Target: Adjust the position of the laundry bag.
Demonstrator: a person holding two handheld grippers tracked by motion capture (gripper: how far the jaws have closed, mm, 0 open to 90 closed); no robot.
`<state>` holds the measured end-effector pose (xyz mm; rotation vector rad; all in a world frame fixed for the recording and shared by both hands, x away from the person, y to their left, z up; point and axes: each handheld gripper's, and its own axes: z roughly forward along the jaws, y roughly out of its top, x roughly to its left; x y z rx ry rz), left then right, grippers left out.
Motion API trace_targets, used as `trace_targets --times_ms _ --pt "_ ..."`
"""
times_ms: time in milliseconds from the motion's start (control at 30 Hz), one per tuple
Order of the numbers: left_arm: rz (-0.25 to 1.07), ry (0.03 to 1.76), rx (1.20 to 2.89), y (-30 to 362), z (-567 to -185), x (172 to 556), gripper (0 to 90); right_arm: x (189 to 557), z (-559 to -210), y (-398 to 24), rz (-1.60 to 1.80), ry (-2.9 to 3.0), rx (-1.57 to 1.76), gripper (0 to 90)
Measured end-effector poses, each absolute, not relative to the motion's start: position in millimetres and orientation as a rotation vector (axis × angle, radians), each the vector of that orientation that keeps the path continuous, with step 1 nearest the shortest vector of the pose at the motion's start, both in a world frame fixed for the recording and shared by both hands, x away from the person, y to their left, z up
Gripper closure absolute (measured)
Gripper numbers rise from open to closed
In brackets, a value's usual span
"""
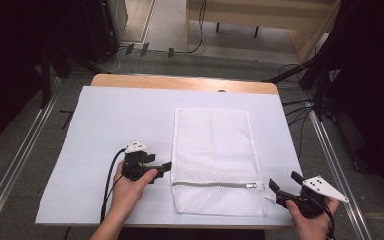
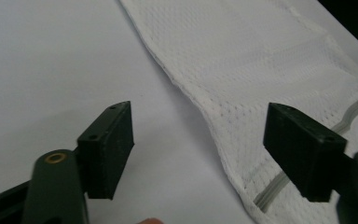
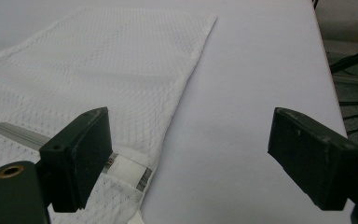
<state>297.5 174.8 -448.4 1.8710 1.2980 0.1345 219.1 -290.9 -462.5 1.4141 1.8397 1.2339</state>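
mesh bag is lying flat, looking soft and light | grip near zipper ends | left claw and right claw are standing open, empty

We see the left hand entering from six o'clock, wrapped around the left gripper, whose fingers point toward three o'clock and stand wide apart with nothing between them. The right hand sits at the five o'clock corner, holding the right gripper aimed toward ten o'clock, its fingers likewise spread and empty.
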Motion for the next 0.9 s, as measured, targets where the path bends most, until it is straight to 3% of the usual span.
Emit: trace_targets --times_ms 267,333,400,433,500,600,700,900 --pt "0.023 1.373 1.869 152.2 -457.4 318.4 49.4 219.2 -462.4 -290.9 1.218 1.827 1.418 14.0" --pt "0.0 1.387 1.881 148.3 -461.0 320.5 59.7 219.6 -462.2 -290.7 1.217 1.811 1.436 14.0" --pt "-0.001 1.404 1.887 144.8 -464.3 321.2 63.2 220.3 -462.4 -290.7 1.216 1.803 1.438 14.1" --pt "-0.012 1.399 1.889 143.4 -465.2 321.4 70.5 220.8 -462.7 -289.8 1.222 1.806 1.442 14.3" --pt "-0.004 1.4 1.892 141.8 -466.2 321.5 73.4 221.0 -462.7 -289.2 1.22 1.805 1.446 14.2" --pt "-0.032 1.393 1.889 142.6 -467.7 323.2 89.6 221.6 -462.9 -287.4 1.211 1.811 1.445 14.3" --pt "-0.08 1.4 1.881 148.8 -468.4 324.3 90.0 221.4 -462.9 -287.2 1.209 1.815 1.438 14.7" --pt "-0.052 1.412 1.858 165.2 -464.6 321.7 90.0 221.6 -464.2 -285.9 1.207 1.816 1.447 15.0"
